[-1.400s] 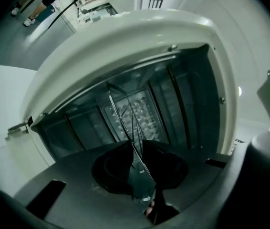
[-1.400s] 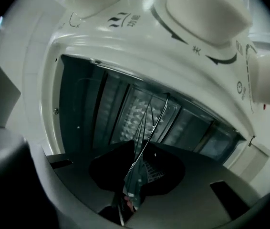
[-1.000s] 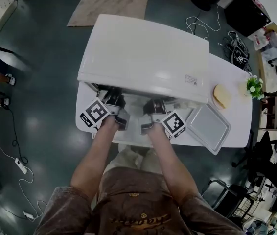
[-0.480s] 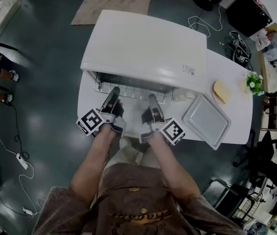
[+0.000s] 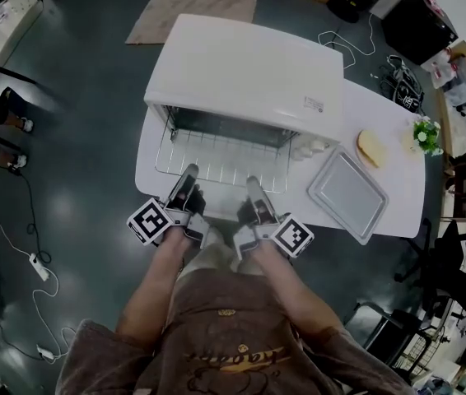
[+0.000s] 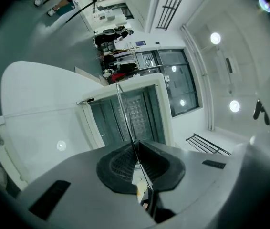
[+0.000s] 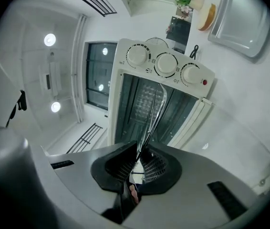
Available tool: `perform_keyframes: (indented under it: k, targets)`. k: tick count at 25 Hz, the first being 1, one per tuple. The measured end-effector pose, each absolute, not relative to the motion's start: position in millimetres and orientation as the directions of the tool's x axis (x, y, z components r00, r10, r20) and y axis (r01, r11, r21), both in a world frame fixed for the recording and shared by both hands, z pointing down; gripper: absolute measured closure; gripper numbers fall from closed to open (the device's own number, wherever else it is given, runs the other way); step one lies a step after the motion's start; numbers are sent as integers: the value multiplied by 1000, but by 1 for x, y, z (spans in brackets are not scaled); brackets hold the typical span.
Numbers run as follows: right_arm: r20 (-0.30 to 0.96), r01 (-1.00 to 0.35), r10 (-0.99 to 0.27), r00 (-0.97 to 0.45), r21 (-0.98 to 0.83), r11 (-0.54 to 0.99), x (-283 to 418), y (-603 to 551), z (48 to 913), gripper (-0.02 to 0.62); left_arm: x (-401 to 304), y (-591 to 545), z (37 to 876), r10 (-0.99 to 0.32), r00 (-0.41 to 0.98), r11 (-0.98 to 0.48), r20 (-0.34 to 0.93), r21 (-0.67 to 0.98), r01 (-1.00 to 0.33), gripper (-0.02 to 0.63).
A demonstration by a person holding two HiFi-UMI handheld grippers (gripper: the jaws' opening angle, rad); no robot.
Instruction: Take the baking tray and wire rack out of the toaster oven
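We see the wire rack (image 5: 216, 156) lying level and partly out of the mouth of the white toaster oven (image 5: 241, 68), its rear part under the oven's top edge. The left gripper (image 5: 190, 175) has its jaws pressed together on the rack's front rail. In the left gripper view the rack shows edge-on as a thin wire line running from between the jaws into the oven cavity. The right gripper (image 5: 252, 184) pinches the same front rail just beside the left one. Its jaws have just been closing, and the rack's wire sits between them. Both grippers point level toward the oven.

The baking tray (image 5: 348, 194) lies on the white bench (image 5: 404, 183) to the right of the oven, apart from the rack. Beyond the tray are a slice of bread (image 5: 370, 148) and a small potted plant (image 5: 425, 136). The right gripper view shows three knobs (image 7: 166, 63) along one side of the oven's opening.
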State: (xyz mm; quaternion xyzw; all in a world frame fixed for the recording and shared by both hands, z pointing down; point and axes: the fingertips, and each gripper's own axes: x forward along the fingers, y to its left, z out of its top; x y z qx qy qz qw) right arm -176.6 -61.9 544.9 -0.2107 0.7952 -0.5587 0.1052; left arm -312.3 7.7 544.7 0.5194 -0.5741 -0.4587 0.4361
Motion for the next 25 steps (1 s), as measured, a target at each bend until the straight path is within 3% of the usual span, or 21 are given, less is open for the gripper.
perform_keyframes:
  k: [10, 25]
  targets:
    - [62, -193, -369, -927, -925, 329, -137, 2, 531, 578, -263, 79, 548, -992, -108, 75, 63, 991, -107, 597]
    - [94, -242, -447, -890, -927, 287, -32, 24, 518, 577, -170, 78, 531, -992, 85, 72, 98, 962, -263, 597]
